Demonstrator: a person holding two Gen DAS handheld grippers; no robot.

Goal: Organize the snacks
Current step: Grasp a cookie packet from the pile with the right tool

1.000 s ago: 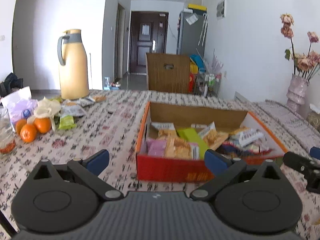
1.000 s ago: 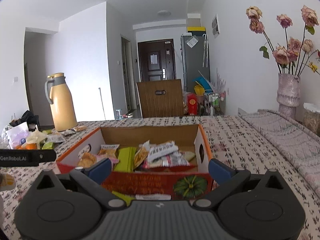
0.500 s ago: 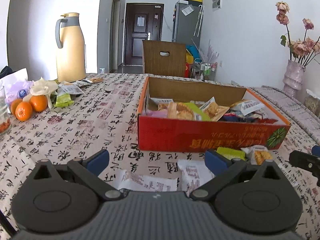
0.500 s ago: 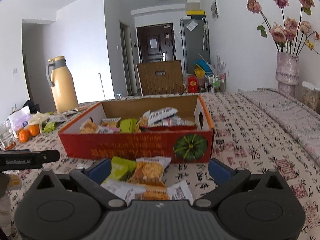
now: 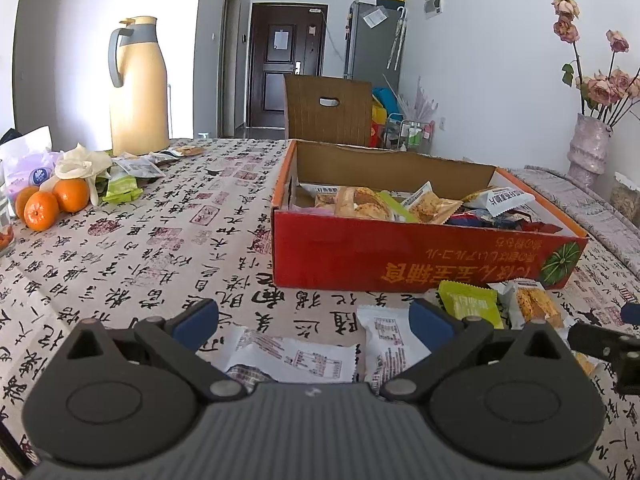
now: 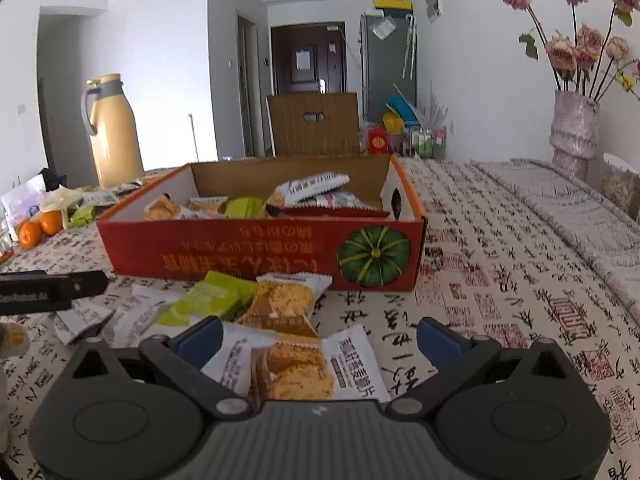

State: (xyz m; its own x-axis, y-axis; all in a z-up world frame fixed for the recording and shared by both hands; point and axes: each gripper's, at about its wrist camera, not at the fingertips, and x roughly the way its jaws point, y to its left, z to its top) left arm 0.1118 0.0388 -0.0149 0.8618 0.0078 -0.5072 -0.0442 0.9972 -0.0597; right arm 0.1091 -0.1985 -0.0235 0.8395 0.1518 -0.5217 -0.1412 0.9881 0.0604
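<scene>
A red cardboard box [image 5: 400, 264] [image 6: 256, 256] sits on the patterned tablecloth, filled with several snack packets. In front of it lie loose packets: white ones [image 5: 296, 358], a green one [image 5: 470, 308] [image 6: 208, 300] and biscuit packets [image 5: 534, 306] [image 6: 284, 304]. My left gripper [image 5: 314, 322] hovers open just above the white packets, holding nothing. My right gripper [image 6: 318, 338] is open too, low over a white biscuit packet [image 6: 296, 368] that lies between its fingers untouched. The right gripper's finger shows at the right edge of the left wrist view.
A yellow thermos jug [image 5: 138, 88] stands at the far left, with oranges [image 5: 56, 204], a white bag and more packets beside it. A vase of dried roses [image 6: 574, 132] stands at the far right. A chair back [image 5: 328, 110] rises beyond the table.
Both grippers have dropped and drawn back from over the box to the loose packets in front of it. Both stayed open.
</scene>
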